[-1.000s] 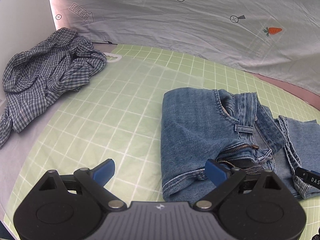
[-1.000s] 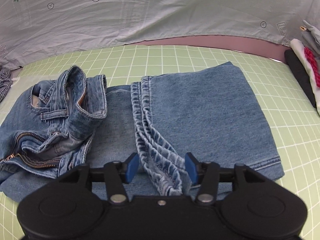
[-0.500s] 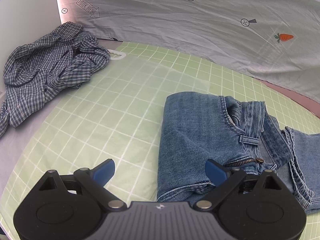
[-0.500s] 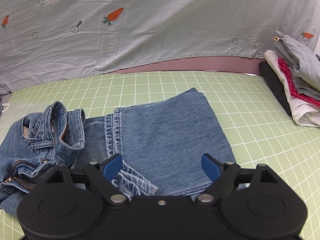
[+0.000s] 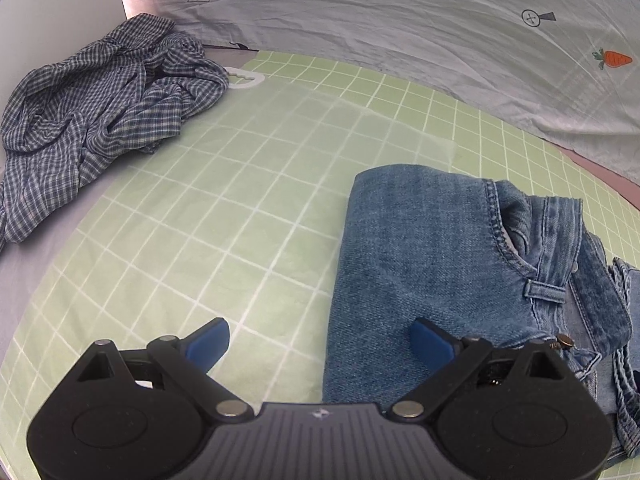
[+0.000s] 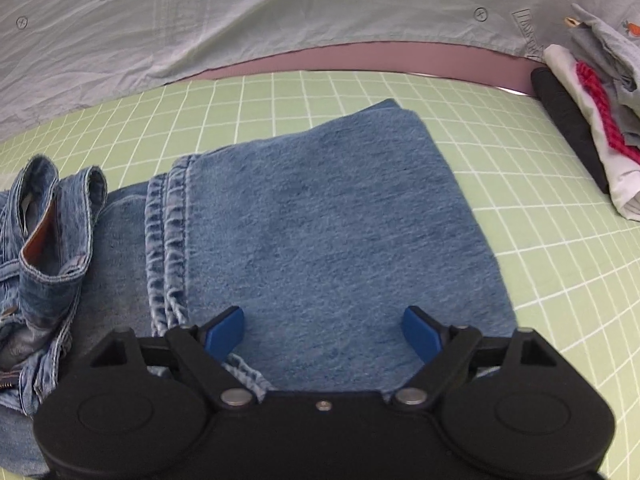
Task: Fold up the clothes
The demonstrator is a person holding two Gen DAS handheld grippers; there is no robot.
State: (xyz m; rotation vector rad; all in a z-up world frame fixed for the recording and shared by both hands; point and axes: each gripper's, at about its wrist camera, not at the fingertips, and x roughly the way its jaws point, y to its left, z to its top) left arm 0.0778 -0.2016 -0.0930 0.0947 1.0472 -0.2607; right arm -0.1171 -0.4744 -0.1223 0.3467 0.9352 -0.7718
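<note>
Blue jeans (image 5: 432, 256) lie folded on the green grid mat (image 5: 224, 208), waistband and zipper bunched at the right of the left wrist view. My left gripper (image 5: 320, 340) hovers open over the jeans' left folded edge, its right finger above the denim, its left finger above bare mat. In the right wrist view the folded leg panel of the jeans (image 6: 328, 232) fills the middle, its hems lying at the left beside the bunched waistband. My right gripper (image 6: 324, 328) stands open just above this panel, holding nothing.
A crumpled blue checked shirt (image 5: 100, 100) lies at the mat's far left. A stack of folded clothes (image 6: 592, 112) sits at the right edge. A pale printed sheet (image 6: 280, 8) hangs along the back. Bare mat (image 6: 560, 280) lies right of the jeans.
My right gripper let go of the leg hems, opened wide and drew back over the folded panel. My left gripper, open throughout, shifted left and back off the zipper area.
</note>
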